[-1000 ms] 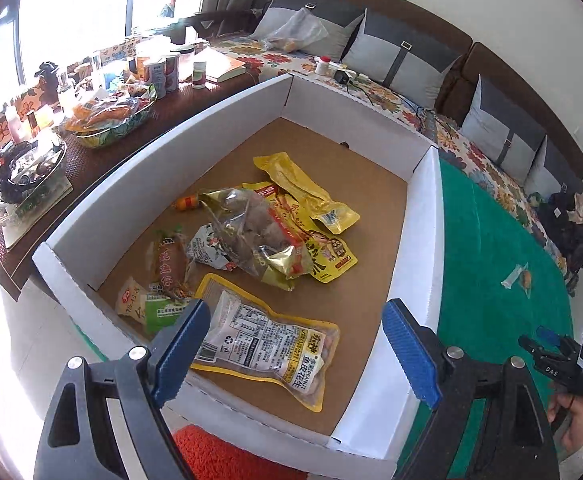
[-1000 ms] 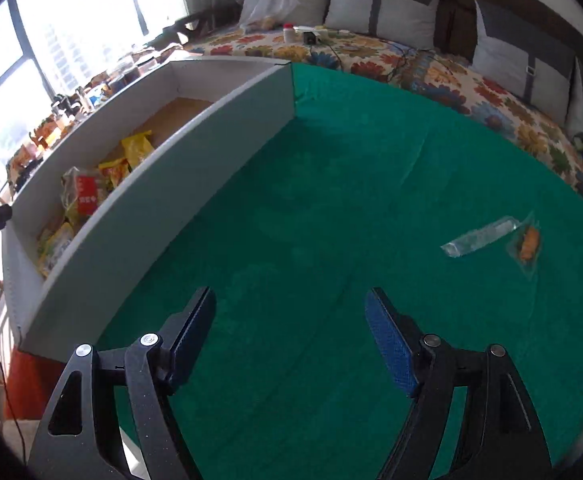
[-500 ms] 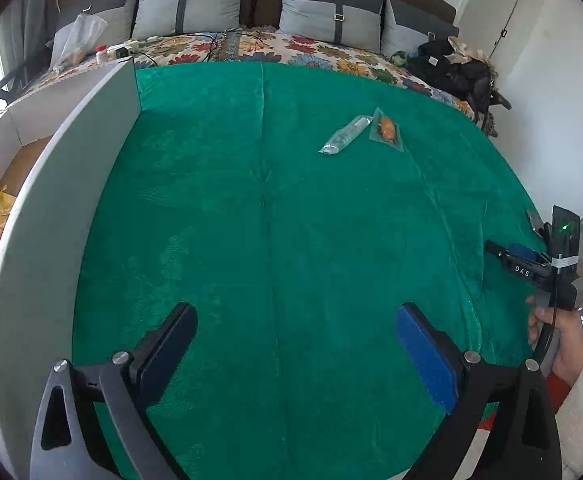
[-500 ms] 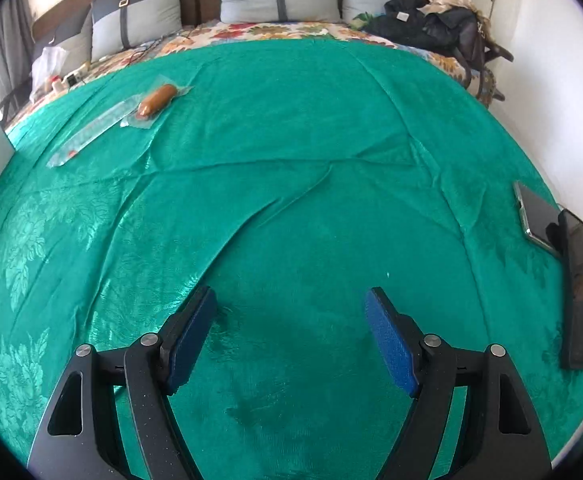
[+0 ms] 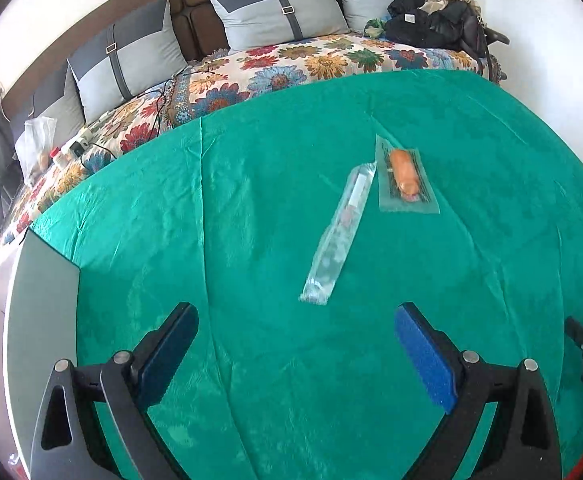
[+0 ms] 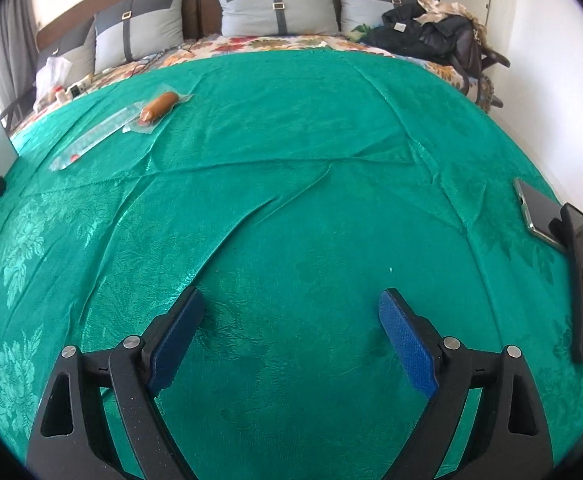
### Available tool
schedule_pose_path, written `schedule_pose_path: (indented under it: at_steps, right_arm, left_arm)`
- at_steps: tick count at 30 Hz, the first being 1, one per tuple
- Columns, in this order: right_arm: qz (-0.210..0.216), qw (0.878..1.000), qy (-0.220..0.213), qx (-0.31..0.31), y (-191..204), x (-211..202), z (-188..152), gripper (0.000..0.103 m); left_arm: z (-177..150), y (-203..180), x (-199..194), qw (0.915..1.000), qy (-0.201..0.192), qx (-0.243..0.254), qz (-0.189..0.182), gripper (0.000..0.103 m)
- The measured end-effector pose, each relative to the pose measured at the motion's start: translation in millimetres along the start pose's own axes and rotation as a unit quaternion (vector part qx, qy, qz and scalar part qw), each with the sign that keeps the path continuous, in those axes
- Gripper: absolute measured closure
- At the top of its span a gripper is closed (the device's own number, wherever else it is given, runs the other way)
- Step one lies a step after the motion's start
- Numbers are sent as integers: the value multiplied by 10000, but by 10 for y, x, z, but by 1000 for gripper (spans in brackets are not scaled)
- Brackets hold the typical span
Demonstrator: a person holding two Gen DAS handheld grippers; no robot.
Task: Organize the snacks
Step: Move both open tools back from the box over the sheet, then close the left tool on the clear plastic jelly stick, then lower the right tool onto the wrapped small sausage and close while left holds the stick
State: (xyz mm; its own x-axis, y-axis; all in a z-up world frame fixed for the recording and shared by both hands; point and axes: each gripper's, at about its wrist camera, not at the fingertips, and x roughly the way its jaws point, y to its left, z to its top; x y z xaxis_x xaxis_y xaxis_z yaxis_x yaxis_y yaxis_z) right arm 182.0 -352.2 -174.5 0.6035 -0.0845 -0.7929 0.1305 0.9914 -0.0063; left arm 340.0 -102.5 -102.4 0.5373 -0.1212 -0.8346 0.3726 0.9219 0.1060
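A long clear snack packet [image 5: 339, 236] and a clear packet with an orange sausage [image 5: 403, 174] lie side by side on the green cloth [image 5: 251, 200]. My left gripper [image 5: 295, 320] is open and empty, just short of the long packet's near end. In the right wrist view the long packet [image 6: 95, 136] and the sausage packet [image 6: 158, 107] lie far off at the upper left. My right gripper [image 6: 291, 304] is open and empty over bare cloth. The white box wall [image 5: 39, 300] stands at the left.
Two phones [image 6: 563, 248] lie at the cloth's right edge. A sofa with a floral cover [image 5: 291, 64], grey cushions and dark clothes [image 5: 435, 20] runs along the back. A cable and small bottles [image 5: 75, 146] lie at its left end.
My left gripper swung from over the box to the green cloth and moved up close to the two packets. My right gripper turned rightwards and now stays nearly still.
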Motion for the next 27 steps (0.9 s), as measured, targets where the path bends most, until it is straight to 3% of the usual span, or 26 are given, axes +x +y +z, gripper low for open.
schedule_pose_path:
  at_steps: [4, 9, 10, 11, 15, 20, 23, 27]
  right_arm:
    - [1, 10000, 3, -1, 2, 0, 0, 11]
    - [16, 10000, 13, -15, 16, 8, -4, 9]
    - [15, 10000, 13, -15, 16, 8, -4, 9]
    - [14, 10000, 13, -15, 16, 7, -3, 9]
    - [13, 10000, 16, -17, 30, 11, -8, 9]
    - [14, 10000, 17, -18, 39, 10, -13, 9]
    - [14, 10000, 18, -18, 38, 11, -12, 9]
    - [15, 10000, 18, -18, 36, 11, -11, 9]
  left_arm:
    - [375, -51, 383, 9999, 9, -92, -93, 15]
    - [464, -246, 853, 9983, 417, 327, -233, 28]
    - [446, -273, 906, 9976, 471, 380, -341, 44]
    - [444, -235, 878, 9975, 309, 212, -604, 79]
    - [355, -51, 856, 9947, 377, -625, -722, 85]
    - [-187, 285, 454, 9857, 357, -1504, -668, 85]
    - [-621, 426, 139, 9837, 413, -1672, -513, 85]
    - [-1149, 445, -71, 9879, 469, -1443, -310, 85]
